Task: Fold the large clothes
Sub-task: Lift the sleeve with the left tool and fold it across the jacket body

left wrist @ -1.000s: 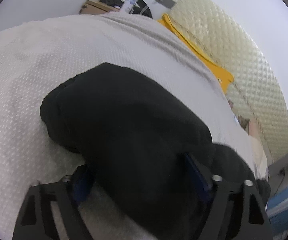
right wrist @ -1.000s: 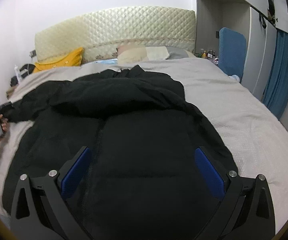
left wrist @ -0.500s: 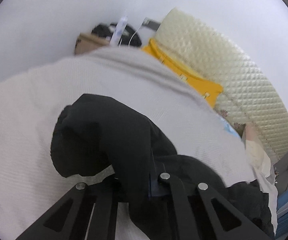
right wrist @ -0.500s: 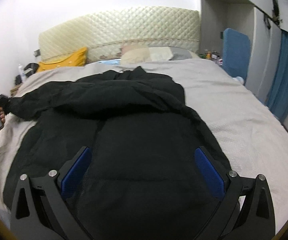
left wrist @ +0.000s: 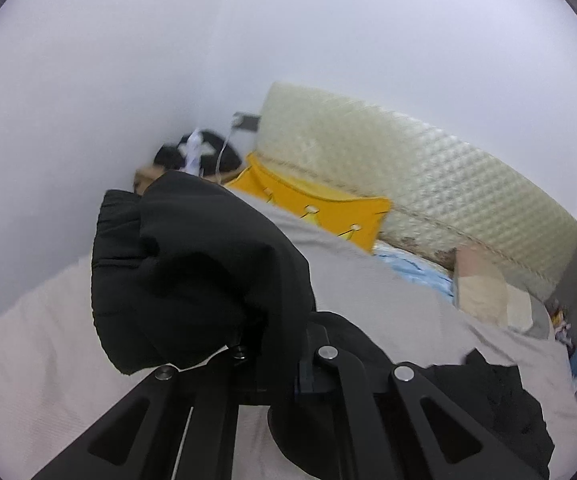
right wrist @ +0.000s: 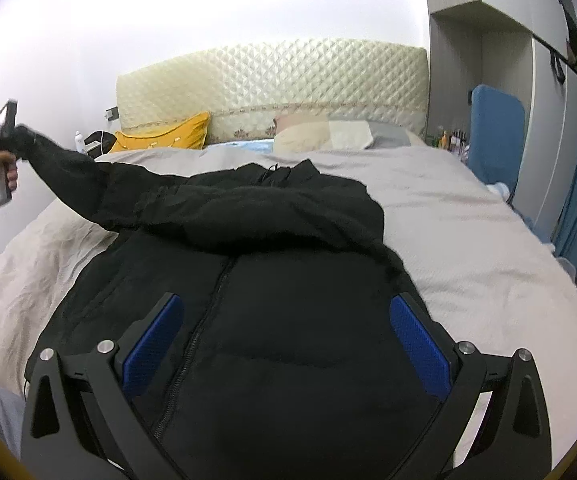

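Left wrist view: left gripper (left wrist: pixel 272 354) is clamped on the black jacket's sleeve (left wrist: pixel 192 280), raised off the bed (right wrist: pixel 468 240) — the jacket (right wrist: pixel 288 300) lies there, under the right gripper (right wrist: pixel 284 344), jaws wide apart.

Both views: even, soft indoor light, no hard shadows. Strong fisheye bending, dark vignette corners. Left view motion-blurred.
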`<state>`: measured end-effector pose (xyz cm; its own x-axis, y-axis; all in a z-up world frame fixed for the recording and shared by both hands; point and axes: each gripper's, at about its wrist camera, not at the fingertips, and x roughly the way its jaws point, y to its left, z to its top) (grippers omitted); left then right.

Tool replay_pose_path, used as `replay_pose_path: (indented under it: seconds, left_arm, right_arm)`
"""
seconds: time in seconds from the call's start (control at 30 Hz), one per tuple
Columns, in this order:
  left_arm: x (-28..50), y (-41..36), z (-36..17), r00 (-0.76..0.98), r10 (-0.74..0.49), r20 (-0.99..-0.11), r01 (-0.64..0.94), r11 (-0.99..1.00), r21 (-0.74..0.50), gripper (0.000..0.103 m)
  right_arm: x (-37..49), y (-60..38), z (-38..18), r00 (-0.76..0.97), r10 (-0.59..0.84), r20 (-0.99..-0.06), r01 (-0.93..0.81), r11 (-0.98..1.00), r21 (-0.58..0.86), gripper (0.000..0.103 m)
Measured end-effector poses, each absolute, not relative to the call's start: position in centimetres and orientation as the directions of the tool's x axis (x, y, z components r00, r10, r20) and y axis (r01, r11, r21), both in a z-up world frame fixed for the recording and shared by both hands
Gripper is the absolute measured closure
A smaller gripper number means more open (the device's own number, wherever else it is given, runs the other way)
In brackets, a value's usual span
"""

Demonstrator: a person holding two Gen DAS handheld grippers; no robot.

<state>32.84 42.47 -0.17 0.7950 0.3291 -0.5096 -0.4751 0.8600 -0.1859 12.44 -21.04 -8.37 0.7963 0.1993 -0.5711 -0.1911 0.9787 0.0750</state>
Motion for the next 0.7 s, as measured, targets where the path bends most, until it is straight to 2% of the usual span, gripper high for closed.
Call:
replay_pose_path:
  seconds: [0.37,0.63,0.7]
  left_arm:
    - [33.9,23.6,8.2,0.871,0.273,-0.409,-0.306,0.952,-0.016,0.099]
    - [37.1,9.2,9.9,0.887,0.123,-0.446,-0.127,0.992,0.021,0.099]
    - [37.7,5.7,10.1,0.891,0.109,-0.44,-0.086,0.994,0.07,0.099]
  right_arm:
    - [11.0,-25.2,-7.3,0.819,0.226,-0.528,-0.187,0.974,0.128,0.0]
    - [11.2,-28.8,-7.2,0.828,0.249,-0.503,-0.169,0.965,0.199,0.0]
    - [11.2,-29.7,-7.5,0.822,0.27,-0.501,-0.167,0.956,0.24,0.0]
